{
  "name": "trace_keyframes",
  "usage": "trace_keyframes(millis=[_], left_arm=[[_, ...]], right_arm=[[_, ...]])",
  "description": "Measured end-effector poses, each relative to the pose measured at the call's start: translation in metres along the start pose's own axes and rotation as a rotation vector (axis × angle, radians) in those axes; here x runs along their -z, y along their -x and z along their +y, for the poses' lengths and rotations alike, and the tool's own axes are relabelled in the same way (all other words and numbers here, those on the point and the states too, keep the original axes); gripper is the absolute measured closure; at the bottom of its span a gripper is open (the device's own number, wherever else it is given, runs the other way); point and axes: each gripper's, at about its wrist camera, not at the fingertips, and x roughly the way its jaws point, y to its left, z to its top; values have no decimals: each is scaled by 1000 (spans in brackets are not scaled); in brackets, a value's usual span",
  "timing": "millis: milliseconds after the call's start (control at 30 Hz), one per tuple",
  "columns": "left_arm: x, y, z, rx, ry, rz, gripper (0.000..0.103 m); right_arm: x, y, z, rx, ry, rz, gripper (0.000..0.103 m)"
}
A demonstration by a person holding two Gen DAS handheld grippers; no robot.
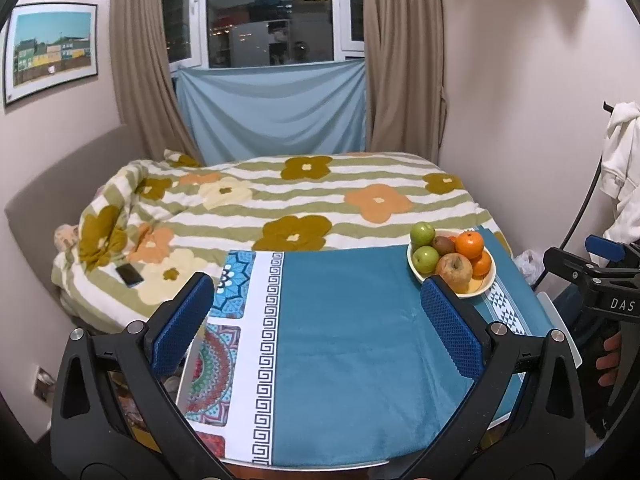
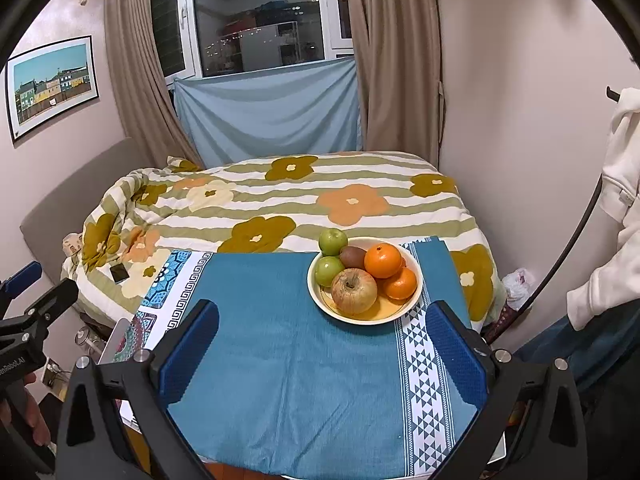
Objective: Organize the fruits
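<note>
Both claws hang released over a cloth-covered surface, each spread to its widest and gripping nothing. The left claw frames only bare teal cloth between its blue pads; its right pad stands just in front of the fruit bowl in that view, without touching it. The right claw is likewise empty, its pads clear of everything, with the bowl beyond and between the fingertips.

The task's fruit sits gathered in a cream bowl near the surface's far right corner, beside the cloth's white band of blue triangles. Inside it: a reddish-yellow apple at the front, two green apples on the left, a brown kiwi in the middle, and two oranges on the right, one stacked above the other.

Nothing lies on the cloth between either claw and the bowl. The surface's left edge carries a white border with a black key pattern and colourful mandala panels.

Behind the surface stretches a bed under a flower-print striped blanket, a dark phone lying on its near left part. A pale blue sheet hangs below the night window, flanked by beige curtains, and a framed picture hangs on the left wall.
</note>
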Motion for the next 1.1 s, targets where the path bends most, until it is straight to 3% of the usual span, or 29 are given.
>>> trace_keyframes(millis=[1100], left_arm=[[-1,-14,0,18,-5,5,0]], right_arm=[[-4,-10,0,26,-7,16,0]])
